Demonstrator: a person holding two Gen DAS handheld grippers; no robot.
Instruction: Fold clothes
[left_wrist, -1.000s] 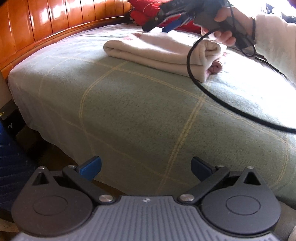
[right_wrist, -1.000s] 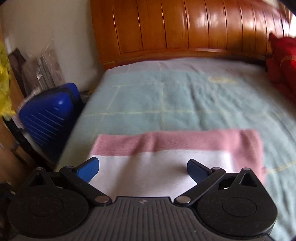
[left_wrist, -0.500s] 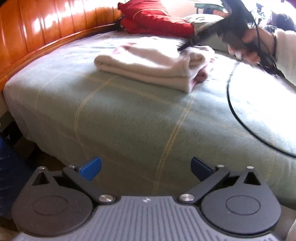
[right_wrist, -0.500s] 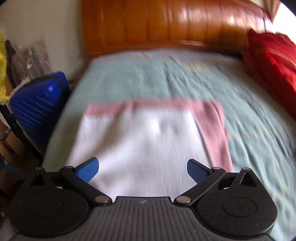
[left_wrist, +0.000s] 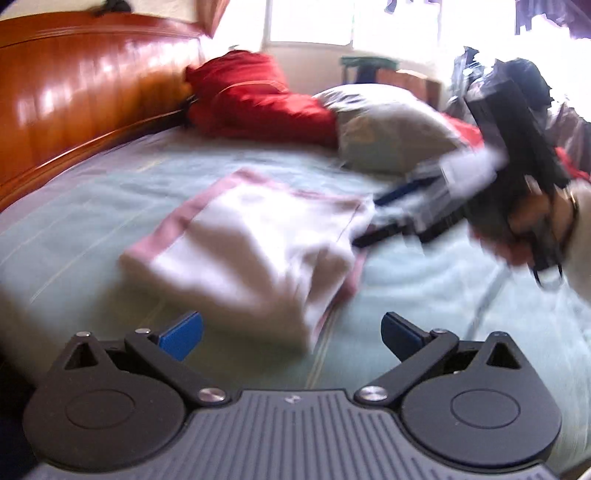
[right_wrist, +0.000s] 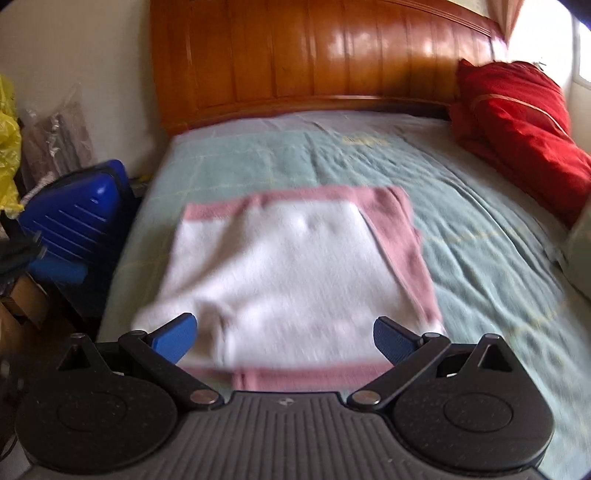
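Both grippers have swung toward the folded white, pink-edged fleece garment (right_wrist: 295, 273): left gripper (left_wrist: 291, 332) and right gripper (right_wrist: 284, 334), jaws spread and empty, poised for another fold.

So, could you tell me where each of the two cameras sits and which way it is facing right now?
Left wrist: sits on the left gripper, low over the bed, looking across the folded white-and-pink garment towards the red bedding and window; the right gripper and the hand holding it show at right.
Right wrist: sits on the right gripper, above the garment, facing the wooden headboard; only its own open fingers show.
Shared: garment, bed, headboard, red bedding.
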